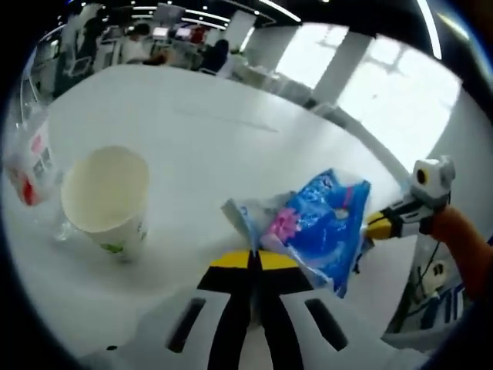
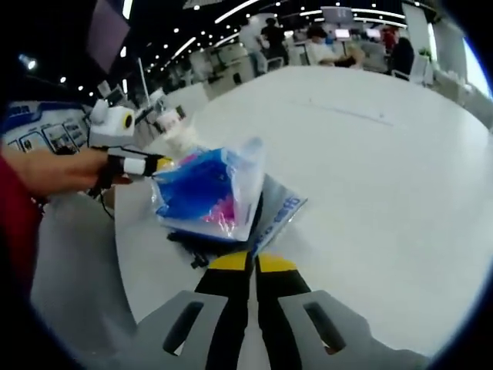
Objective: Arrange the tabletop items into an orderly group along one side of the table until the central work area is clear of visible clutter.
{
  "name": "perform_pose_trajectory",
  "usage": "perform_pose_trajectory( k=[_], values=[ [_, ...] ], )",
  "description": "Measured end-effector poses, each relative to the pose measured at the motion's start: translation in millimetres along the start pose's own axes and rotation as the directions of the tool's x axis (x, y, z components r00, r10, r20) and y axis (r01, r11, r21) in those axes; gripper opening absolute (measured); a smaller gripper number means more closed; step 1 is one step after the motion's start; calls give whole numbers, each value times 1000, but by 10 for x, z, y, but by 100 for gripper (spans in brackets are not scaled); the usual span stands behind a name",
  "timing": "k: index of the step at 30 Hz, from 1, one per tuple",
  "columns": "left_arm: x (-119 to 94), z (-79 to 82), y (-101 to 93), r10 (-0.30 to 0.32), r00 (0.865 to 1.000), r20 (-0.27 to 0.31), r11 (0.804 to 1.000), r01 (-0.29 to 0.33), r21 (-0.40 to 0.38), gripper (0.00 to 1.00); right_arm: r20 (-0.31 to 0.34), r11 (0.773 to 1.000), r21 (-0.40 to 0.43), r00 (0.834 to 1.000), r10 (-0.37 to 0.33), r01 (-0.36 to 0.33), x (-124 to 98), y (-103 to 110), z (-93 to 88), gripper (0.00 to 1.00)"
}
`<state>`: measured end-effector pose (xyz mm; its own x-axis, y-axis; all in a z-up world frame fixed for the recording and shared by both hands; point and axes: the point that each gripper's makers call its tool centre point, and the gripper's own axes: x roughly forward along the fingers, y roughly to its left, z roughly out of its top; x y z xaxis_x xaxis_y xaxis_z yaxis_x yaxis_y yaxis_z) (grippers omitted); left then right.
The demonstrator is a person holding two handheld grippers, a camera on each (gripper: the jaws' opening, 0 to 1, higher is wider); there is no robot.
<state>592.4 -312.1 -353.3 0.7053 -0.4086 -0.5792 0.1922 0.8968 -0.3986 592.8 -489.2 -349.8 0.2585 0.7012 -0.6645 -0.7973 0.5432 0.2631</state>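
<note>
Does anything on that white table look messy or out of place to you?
The blue packet looks crumpled, pinched between both tongs rather than lying flat. Beside the paper cup, a red-and-white package sits at the table edge, tilted. Nothing looks spilled.

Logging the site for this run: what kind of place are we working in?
Likely an open-plan office or lab: a large white table, seated people at monitors behind it, and rows of ceiling strip lights.

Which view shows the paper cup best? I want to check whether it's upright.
The left gripper view: the paper cup stands upright on the white table, open mouth in plain sight, left of the blue bag. In the right gripper view I cannot make the cup out.
</note>
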Motion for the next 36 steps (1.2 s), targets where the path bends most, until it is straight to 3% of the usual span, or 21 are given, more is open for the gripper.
perform_pose_trajectory(
  k=[9,17,36],
  values=[
    [46,173,100,18,999,39,1000,-18,6,0,24,1000,-13,1000,-3,3,65,-36,176,3],
    [123,258,151,37,998,60,999,-37,12,0,29,1000,-12,1000,-9,9,124,-96,228,3],
    [284,118,325,101,995,15,995,-101,21,0,1,1000,0,1000,1,-1,330,-182,182,3]
  ],
)
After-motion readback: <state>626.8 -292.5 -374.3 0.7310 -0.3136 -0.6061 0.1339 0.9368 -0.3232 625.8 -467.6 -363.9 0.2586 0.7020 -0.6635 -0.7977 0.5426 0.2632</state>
